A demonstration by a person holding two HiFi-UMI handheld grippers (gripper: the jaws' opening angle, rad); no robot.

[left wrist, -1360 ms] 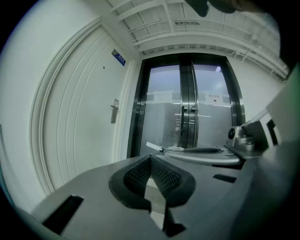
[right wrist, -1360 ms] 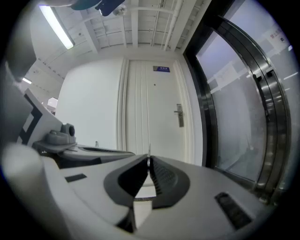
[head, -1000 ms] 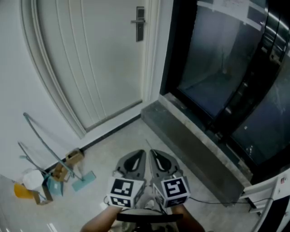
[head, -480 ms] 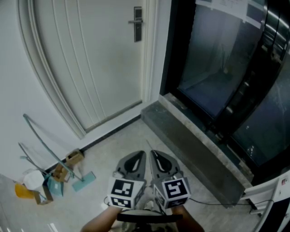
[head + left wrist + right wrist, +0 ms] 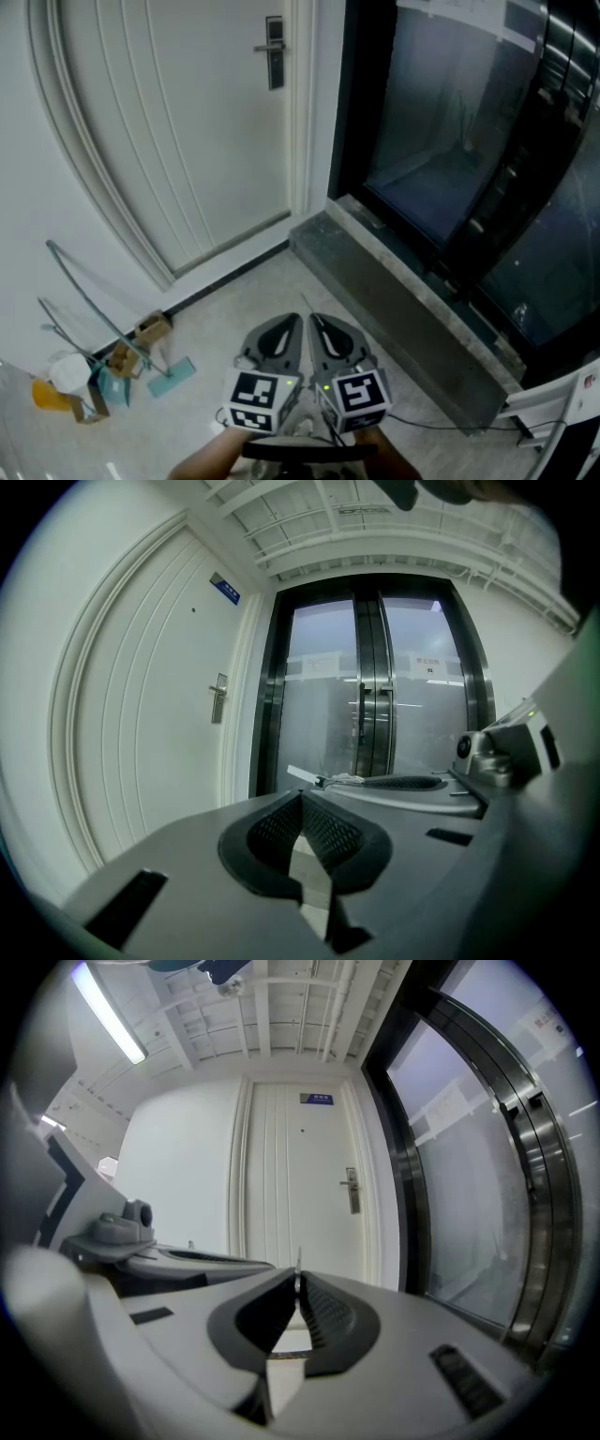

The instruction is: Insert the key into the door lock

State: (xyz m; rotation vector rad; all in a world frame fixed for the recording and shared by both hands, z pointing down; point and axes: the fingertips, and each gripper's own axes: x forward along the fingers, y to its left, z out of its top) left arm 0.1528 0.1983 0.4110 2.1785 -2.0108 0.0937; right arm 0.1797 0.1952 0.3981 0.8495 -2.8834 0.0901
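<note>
The right gripper [image 5: 298,1283] is clamped on the key [image 5: 302,775], and the thin blade projects past its closed jaw tips. The left gripper [image 5: 302,799] sits just beside it at 9 o'clock, jaws pressed together with nothing between them. The door lock [image 5: 274,53], set in the white door [image 5: 187,141], lies well apart at 12 o'clock. Dark glass doors [image 5: 450,122] stand at 2 o'clock.
</note>
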